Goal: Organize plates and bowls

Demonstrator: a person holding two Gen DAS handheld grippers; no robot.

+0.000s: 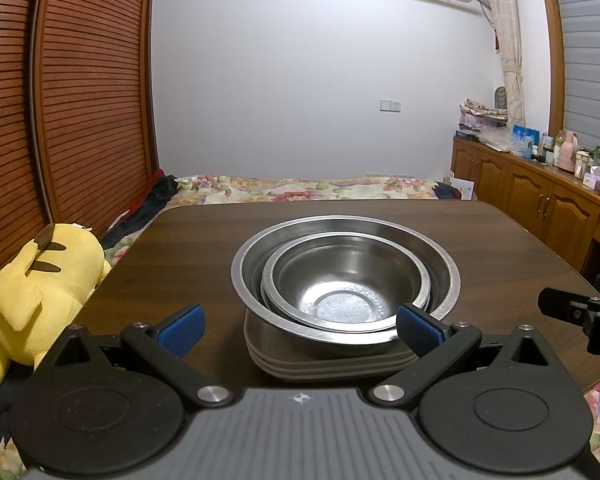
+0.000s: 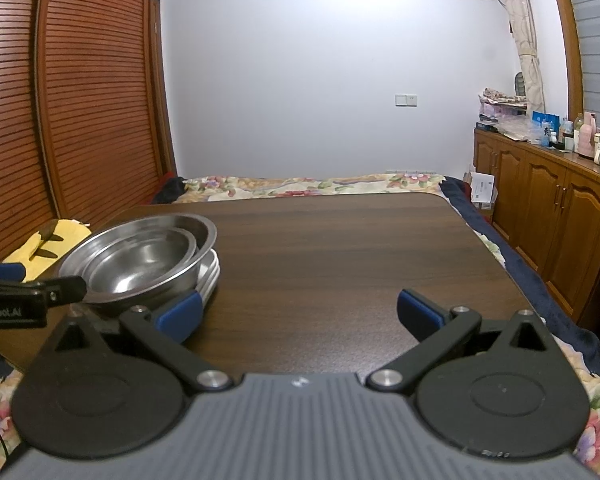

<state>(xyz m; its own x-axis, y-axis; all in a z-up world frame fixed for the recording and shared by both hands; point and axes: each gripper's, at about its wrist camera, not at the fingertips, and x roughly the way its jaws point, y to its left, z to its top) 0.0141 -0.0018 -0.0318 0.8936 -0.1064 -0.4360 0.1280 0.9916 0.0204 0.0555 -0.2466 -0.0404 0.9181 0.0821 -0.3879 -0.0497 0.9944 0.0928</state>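
A smaller round stainless-steel bowl (image 1: 342,280) is nested inside a larger round stainless-steel bowl (image 1: 244,272), and both are stacked on a pile of grey rounded plates (image 1: 332,366). The stack is set near the front edge of a dark brown wooden counter (image 1: 500,240), towards its left side. The left gripper (image 1: 300,326) is held just before the stack, its blue-padded fingers spread wide and nothing pinched. The right gripper (image 2: 298,312) is held over bare counter to the right of the stack, likewise spread and empty. A yellow plush toy (image 1: 40,292) is seen left of the counter, and a floral-covered bed (image 1: 300,188) behind it.
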